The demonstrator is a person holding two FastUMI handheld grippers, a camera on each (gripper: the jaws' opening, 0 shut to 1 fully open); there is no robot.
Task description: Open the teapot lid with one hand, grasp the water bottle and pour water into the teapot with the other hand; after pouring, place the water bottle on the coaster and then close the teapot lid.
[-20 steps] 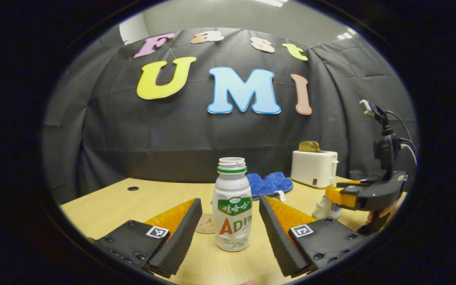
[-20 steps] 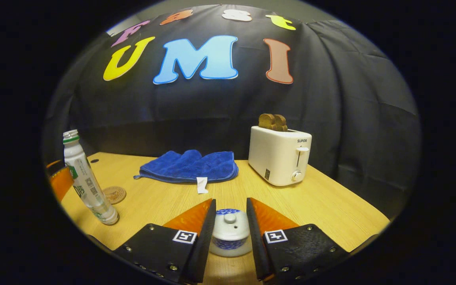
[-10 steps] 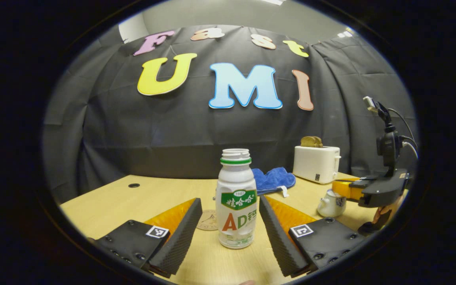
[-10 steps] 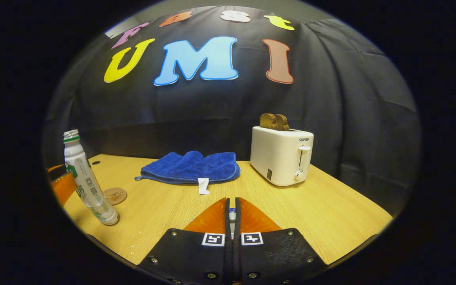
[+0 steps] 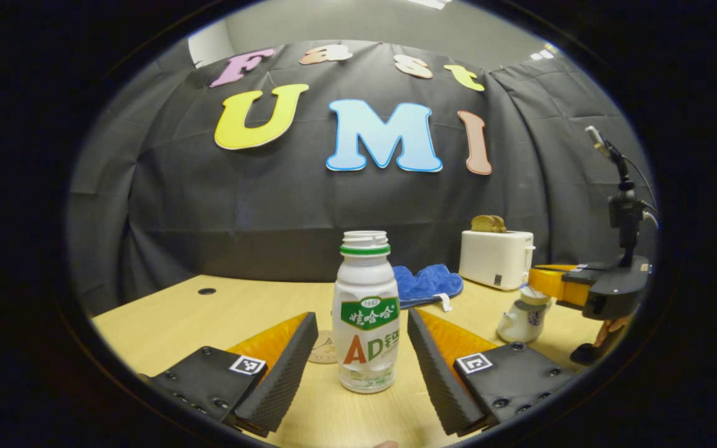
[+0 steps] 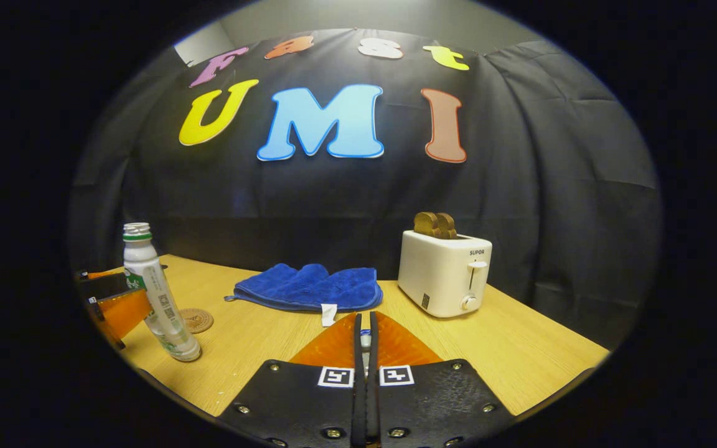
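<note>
A white bottle point(image 5: 365, 323) with a green label and no cap stands on the table between the wide-apart fingers of my left gripper point(image 5: 361, 315), which is open and apart from it. Behind the bottle a round coaster point(image 5: 323, 348) lies partly hidden. To the right sits the white-and-blue teapot point(image 5: 518, 322). My right gripper point(image 5: 548, 287) holds the lid point(image 5: 536, 297) just above it. In the right gripper view my right gripper point(image 6: 365, 323) is shut on the lid's knob point(image 6: 365, 339). The bottle point(image 6: 160, 298) and coaster point(image 6: 196, 320) are at the left.
A blue cloth point(image 6: 309, 287) lies at the back of the wooden table point(image 6: 520, 348). A white toaster point(image 6: 445, 274) with toast in it stands to the cloth's right. A hand point(image 5: 607, 326) holds the right gripper at the table's right side.
My right gripper closed on the teapot lid's knob and then rose with it. My left gripper stayed open around the bottle.
</note>
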